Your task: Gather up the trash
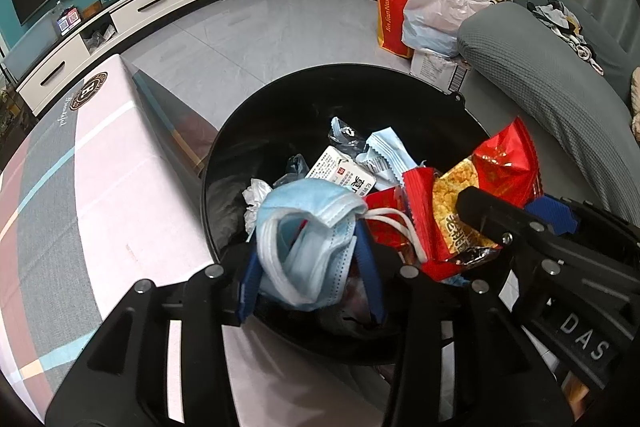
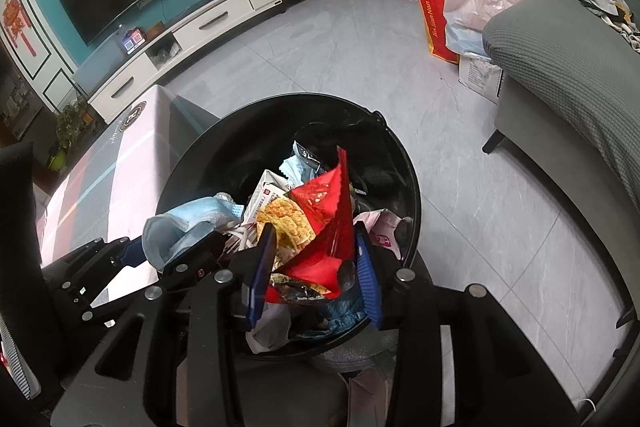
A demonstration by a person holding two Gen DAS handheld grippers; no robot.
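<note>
Trash is held over the black bin point(image 1: 248, 131), which stands just beside the bench point(image 1: 120, 187) edge: the left claw point(image 1: 308, 267) grips a blue face mask point(image 1: 308, 227), the right claw point(image 2: 316, 267) a red snack wrapper point(image 2: 324, 211). Both look light and limp; the wrapper seems crinkly and slick, so a pinch on bunched material should hold best.

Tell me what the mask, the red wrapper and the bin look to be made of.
Mask: soft matte nonwoven fabric, pleated, with white elastic loops. Red wrapper: glossy plastic film, creased, with a serrated edge. Bin: smooth shiny black wall, probably plastic.
</note>
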